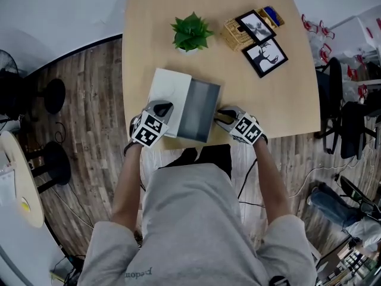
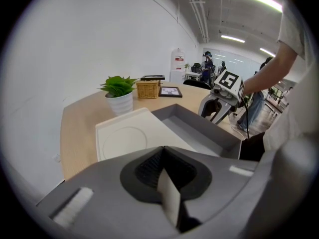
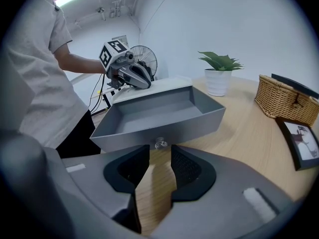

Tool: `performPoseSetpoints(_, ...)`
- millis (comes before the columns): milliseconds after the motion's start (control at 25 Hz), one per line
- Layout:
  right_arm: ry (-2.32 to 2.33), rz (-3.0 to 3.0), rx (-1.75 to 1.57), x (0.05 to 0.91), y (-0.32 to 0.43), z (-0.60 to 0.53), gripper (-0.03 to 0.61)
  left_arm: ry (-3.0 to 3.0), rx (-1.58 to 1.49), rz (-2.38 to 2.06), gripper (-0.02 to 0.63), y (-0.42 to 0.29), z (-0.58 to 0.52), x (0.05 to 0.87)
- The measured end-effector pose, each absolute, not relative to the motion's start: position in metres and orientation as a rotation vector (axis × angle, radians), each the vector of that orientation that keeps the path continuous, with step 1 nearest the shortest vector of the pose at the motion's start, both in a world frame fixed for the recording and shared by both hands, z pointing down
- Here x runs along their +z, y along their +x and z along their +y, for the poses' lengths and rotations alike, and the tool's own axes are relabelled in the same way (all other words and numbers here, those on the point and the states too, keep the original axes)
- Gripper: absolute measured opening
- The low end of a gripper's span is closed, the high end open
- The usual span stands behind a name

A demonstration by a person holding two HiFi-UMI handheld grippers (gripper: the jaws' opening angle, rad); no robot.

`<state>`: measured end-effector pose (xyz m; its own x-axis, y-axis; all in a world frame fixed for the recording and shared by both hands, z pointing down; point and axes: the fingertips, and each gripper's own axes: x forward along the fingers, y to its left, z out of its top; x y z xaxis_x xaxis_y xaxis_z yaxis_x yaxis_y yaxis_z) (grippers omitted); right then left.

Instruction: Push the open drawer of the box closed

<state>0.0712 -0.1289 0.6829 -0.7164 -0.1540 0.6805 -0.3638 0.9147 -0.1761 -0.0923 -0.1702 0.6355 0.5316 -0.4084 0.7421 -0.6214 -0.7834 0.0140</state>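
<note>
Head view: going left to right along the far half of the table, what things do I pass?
Potted plant → wicker basket → deer picture frame. Left out for overlap: the second frame on the basket, the blue item beside it.

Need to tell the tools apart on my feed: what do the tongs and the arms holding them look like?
Both left tongs and right tongs are rounded grey shells with black ribbed pads, each carrying a white cube of black square markers. A black cable hangs by the right arm. The person wears a grey short-sleeved T-shirt; arms bare below the sleeves.
</note>
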Motion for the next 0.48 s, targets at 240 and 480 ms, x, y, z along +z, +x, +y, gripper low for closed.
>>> performPoseSetpoints(240,0.353,-2.371,0.359,0.6831,0.0685,-0.1337,0.115,2.493,1.094,-0.860,0.054,-0.0917,-0.1711,0.6354)
performPoseSetpoints(480,0.336,-2.368,0.332,0.6864,0.0670,-0.1345,0.112,2.488,1.091,-0.856,0.054,-0.0913,-0.1709,0.6360)
